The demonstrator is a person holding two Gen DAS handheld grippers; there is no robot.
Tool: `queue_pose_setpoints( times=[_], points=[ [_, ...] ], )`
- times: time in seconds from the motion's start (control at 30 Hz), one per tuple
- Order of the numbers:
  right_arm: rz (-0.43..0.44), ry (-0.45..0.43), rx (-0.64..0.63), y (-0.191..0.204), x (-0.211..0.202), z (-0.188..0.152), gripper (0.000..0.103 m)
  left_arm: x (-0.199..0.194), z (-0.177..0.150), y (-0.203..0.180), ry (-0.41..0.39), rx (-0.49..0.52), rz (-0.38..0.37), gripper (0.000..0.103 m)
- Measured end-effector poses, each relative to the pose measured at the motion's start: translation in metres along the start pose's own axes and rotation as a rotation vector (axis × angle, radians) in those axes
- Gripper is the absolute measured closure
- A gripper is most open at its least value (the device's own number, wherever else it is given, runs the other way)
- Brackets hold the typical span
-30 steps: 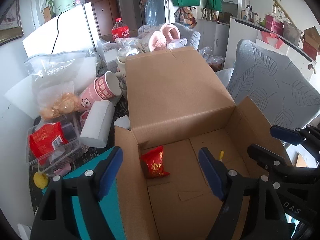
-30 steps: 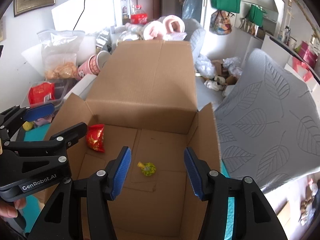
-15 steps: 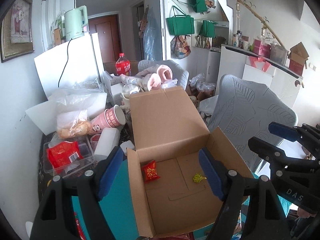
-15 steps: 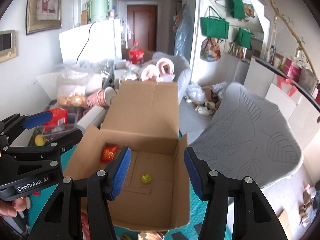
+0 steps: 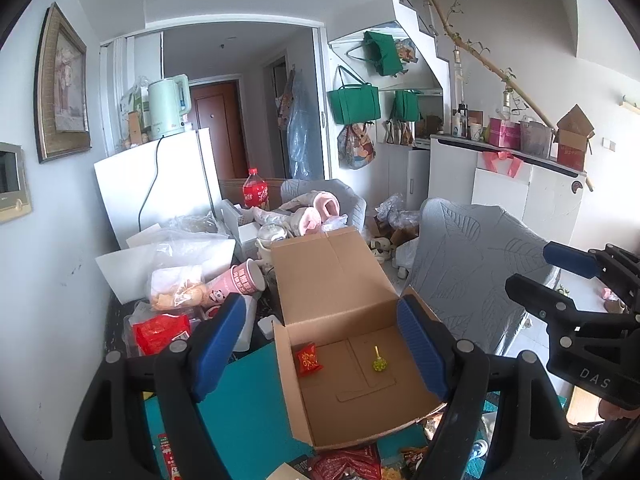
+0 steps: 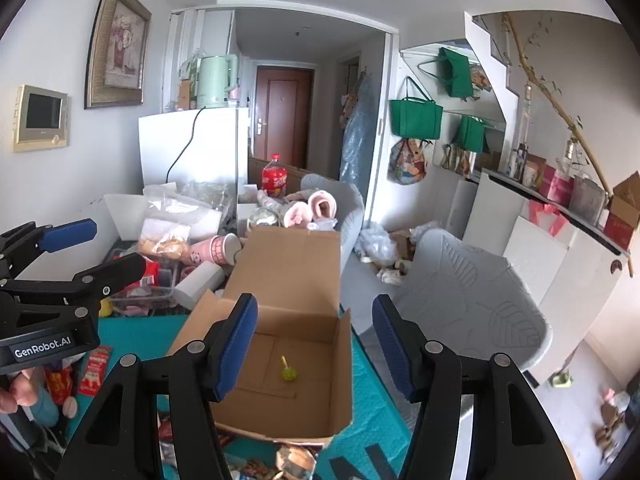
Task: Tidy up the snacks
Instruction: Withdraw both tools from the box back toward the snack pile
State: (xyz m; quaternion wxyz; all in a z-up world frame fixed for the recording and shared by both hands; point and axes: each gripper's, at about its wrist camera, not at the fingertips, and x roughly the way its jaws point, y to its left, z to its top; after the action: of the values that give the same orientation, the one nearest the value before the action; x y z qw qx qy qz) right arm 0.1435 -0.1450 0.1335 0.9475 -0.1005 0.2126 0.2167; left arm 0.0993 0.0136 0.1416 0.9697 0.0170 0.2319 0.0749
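Observation:
An open cardboard box point(image 5: 332, 280) stands on the teal mat point(image 5: 248, 408). On its floor lie a red snack packet point(image 5: 308, 360) and a green lollipop point(image 5: 379, 363), which also shows in the right wrist view as the lollipop point(image 6: 287, 373). My left gripper point(image 5: 320, 344) hangs open well above the box's near side, with nothing in it. My right gripper point(image 6: 314, 350) is beside it at the same height; its jaws are opening and nothing is between them. Each gripper shows in the other's view: the right gripper point(image 5: 540, 270) and the left gripper point(image 6: 108, 248). More snack packets point(image 5: 348, 466) lie in front of the box.
Left of the box are a clear tray point(image 5: 132, 344) with a red packet, a pink cup point(image 5: 244, 280), bagged food point(image 5: 176, 288) and a white fridge point(image 5: 160, 188). A grey chair point(image 5: 472, 272) stands to the right. A cola bottle point(image 5: 255, 192) stands behind.
Both grippers have risen and drawn back from the box, so it looks smaller and lower. The view has tipped up to show more of the room. The right jaws stand slightly wider.

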Motion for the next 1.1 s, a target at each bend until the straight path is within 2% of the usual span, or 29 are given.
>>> queue_pose_setpoints(
  times=[0.23, 0.47, 0.8, 0.97, 1.1],
  points=[
    [-0.014, -0.041, 0.01, 0.007, -0.032, -0.029, 0.043, -0.027, -0.03, -0.006, -0.009, -0.004, -0.024, 0.025],
    [-0.002, -0.046, 0.046, 0.011, -0.054, -0.072, 0.043, -0.036, -0.075, -0.012, 0.044, -0.01, -0.071, 0.025],
    [0.027, 0.009, 0.101, 0.016, -0.065, -0.144, 0.041, -0.039, -0.146, -0.017, 0.15, -0.042, -0.142, 0.025],
    [0.043, 0.057, 0.141, 0.014, -0.065, -0.175, 0.041, -0.043, -0.175, -0.022, 0.178, -0.027, -0.126, 0.025],
    [0.055, 0.108, 0.158, 0.013, -0.061, -0.2, 0.041, -0.04, -0.201, -0.026, 0.239, -0.033, -0.177, 0.025]
  ],
)
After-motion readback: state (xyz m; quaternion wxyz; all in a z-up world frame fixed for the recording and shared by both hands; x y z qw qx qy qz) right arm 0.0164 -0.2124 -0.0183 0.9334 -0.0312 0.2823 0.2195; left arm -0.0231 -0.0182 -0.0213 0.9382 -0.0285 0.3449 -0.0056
